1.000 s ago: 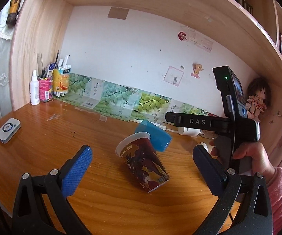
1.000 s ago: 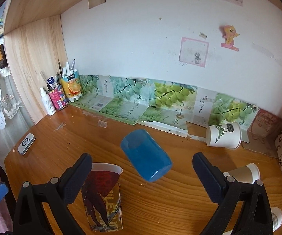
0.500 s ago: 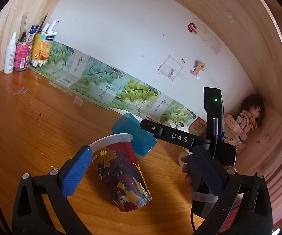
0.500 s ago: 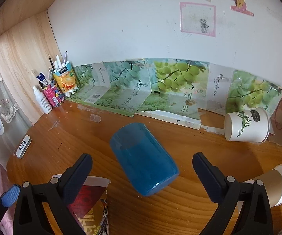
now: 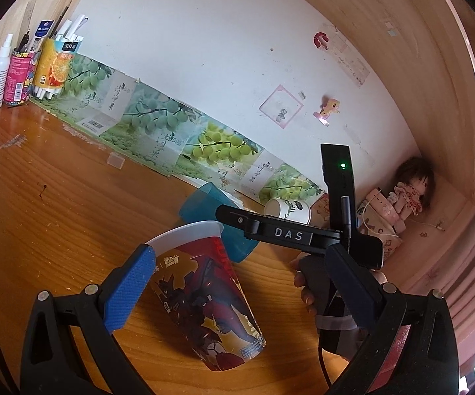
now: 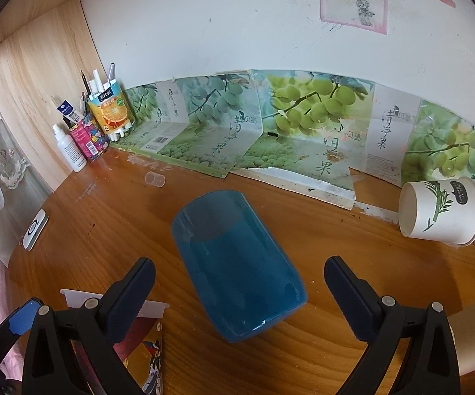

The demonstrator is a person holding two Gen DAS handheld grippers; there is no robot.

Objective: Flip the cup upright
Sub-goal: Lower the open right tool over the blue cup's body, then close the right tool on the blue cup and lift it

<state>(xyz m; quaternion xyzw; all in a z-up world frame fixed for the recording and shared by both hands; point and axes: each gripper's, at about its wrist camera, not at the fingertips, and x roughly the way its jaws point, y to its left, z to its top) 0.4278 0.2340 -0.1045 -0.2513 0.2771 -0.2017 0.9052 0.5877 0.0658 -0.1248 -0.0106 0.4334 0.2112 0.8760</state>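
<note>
Two claws gape wide, gripping nothing: left claw (image 5: 237, 276) around a printed cup (image 5: 209, 299), right claw (image 6: 239, 289) around a toppled blue cup (image 6: 237, 273). Both cups sit on a glossy wooden worktop (image 6: 112, 230) below a white wall (image 6: 221, 16).

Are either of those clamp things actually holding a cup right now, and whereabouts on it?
No, nothing is held. The left gripper is open around the printed cup, one pad near its rim. The right gripper is open astride the blue cup, which lies on its side.
</note>
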